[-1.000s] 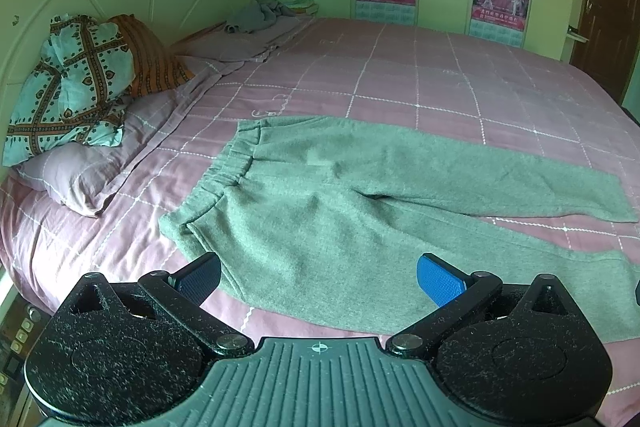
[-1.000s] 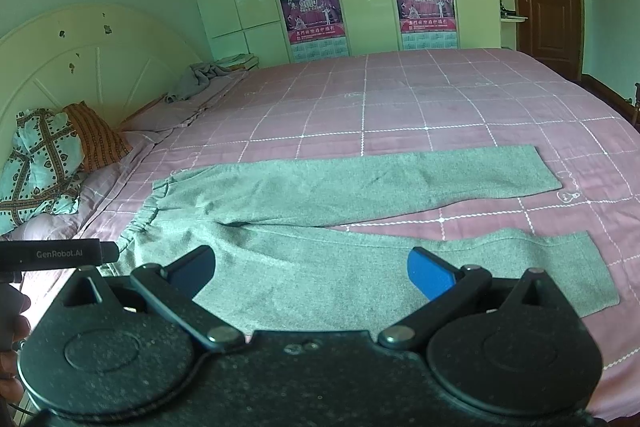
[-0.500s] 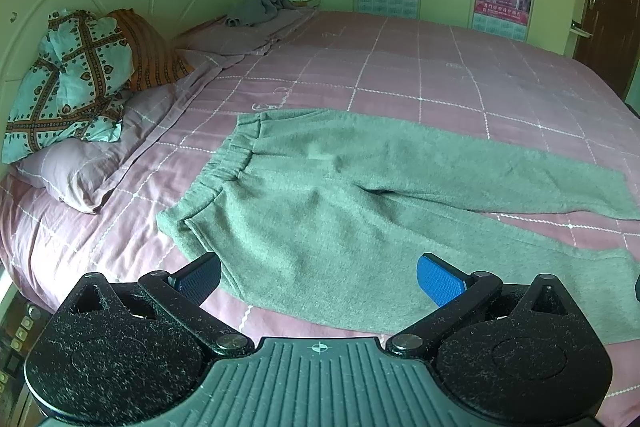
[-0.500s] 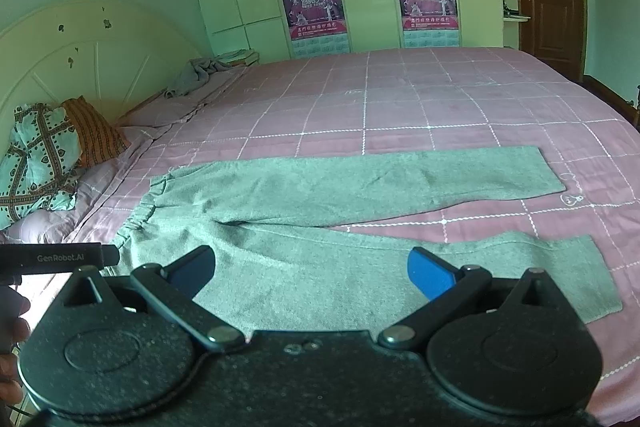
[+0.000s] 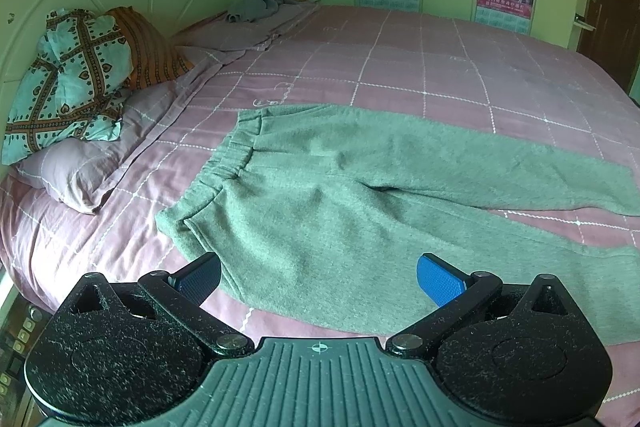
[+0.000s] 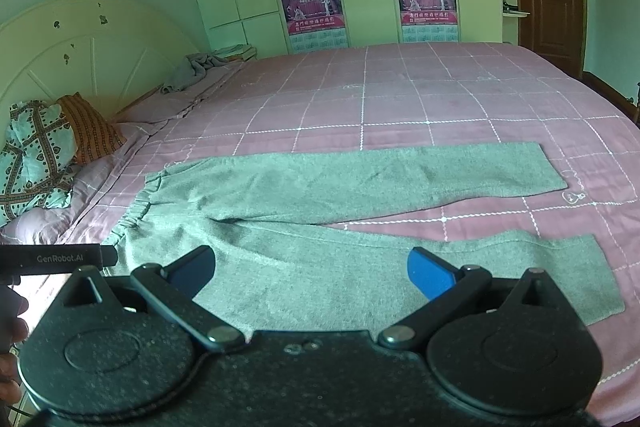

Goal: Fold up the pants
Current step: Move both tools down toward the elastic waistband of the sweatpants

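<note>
1. Pants (image 5: 340, 195), grey: spread flat on the bed (image 5: 440, 67), waistband toward the pillows (image 5: 76, 83), legs apart in a narrow V.
2. Left claw (image 5: 319, 277): wide open, empty, above the near waist edge of the pants.
3. Right claw (image 6: 311, 273): wide open, empty, above the near leg.

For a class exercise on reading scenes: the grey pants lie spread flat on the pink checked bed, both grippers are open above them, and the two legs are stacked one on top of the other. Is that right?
Not quite. The legs of the grey pants are not stacked: they lie apart, splayed with pink bed showing between them, as the right wrist view shows. The left gripper and right gripper are open above them.
</note>
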